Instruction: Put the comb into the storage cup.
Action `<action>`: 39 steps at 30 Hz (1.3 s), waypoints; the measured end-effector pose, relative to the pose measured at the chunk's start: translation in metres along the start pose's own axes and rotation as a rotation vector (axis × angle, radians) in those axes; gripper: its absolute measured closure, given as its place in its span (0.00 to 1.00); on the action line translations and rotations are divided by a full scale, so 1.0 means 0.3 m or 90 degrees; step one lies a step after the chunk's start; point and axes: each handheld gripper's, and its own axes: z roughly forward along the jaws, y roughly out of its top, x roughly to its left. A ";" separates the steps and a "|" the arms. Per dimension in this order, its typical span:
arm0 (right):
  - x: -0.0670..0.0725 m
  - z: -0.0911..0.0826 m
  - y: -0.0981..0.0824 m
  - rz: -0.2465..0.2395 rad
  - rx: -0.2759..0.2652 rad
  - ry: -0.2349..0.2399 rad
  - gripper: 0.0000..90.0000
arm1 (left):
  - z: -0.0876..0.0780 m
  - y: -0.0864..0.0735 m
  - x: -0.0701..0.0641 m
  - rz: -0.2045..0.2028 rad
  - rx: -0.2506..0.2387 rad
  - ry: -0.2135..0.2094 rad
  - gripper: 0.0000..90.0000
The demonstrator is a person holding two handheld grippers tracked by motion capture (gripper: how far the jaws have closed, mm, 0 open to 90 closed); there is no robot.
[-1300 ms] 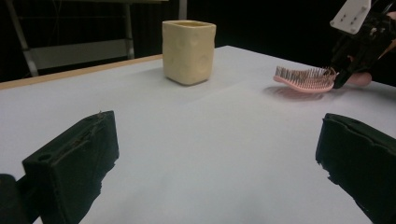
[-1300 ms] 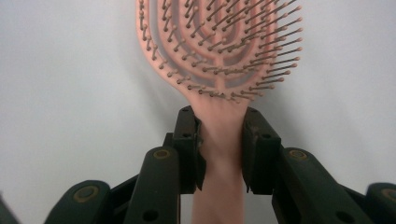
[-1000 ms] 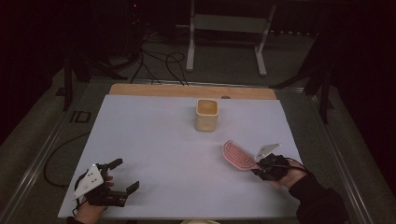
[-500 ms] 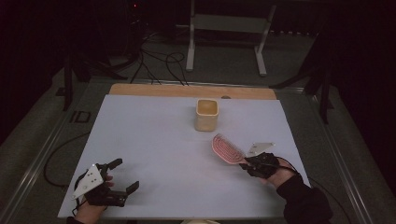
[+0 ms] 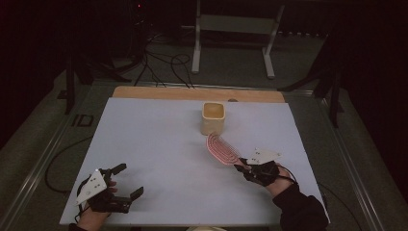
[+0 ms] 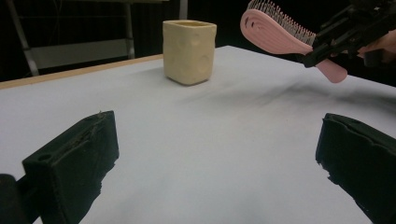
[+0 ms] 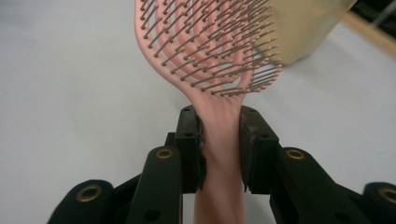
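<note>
1. My right gripper point(image 5: 239, 163) is pinching the handle of a pink hairbrush point(image 5: 222, 148); in the right gripper view its two black jaws press on either side of the narrow neck just below the bristled head point(image 7: 210, 44).

2. The brush is off the table, held in the air over the white table top point(image 5: 159, 144). From the left gripper view it hangs well above the surface, head raised and the tip of the handle point(image 6: 332, 71) poking out below the jaws.

3. In the high view the brush head points away from me and to the left, toward the cream cup point(image 5: 213, 117). The head's far tip is near the cup's front wall; I cannot tell whether they touch.

4. In the right gripper view the bristles face the camera, and the cup point(image 7: 303, 28) shows blurred just behind the upper right of the head.

5. The cup stands upright near the far edge of the white top, close to the wooden strip point(image 5: 197, 94) that runs along the back.

6. My left gripper point(image 5: 131, 180) is spread wide with nothing between its jaws. In the left gripper view the two black pads point(image 6: 77, 158) stand far apart, with bare table between them.

7. That left gripper sits at the near left corner of the table, well apart from the brush and the cup.

8. My right hand point(image 5: 269, 175), in a dark sleeve, comes in from the near right.
</note>
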 end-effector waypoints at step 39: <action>-0.024 -0.087 -0.064 0.139 -0.258 0.001 0.81 | 0.137 0.242 -0.006 -0.046 0.063 0.005 0.00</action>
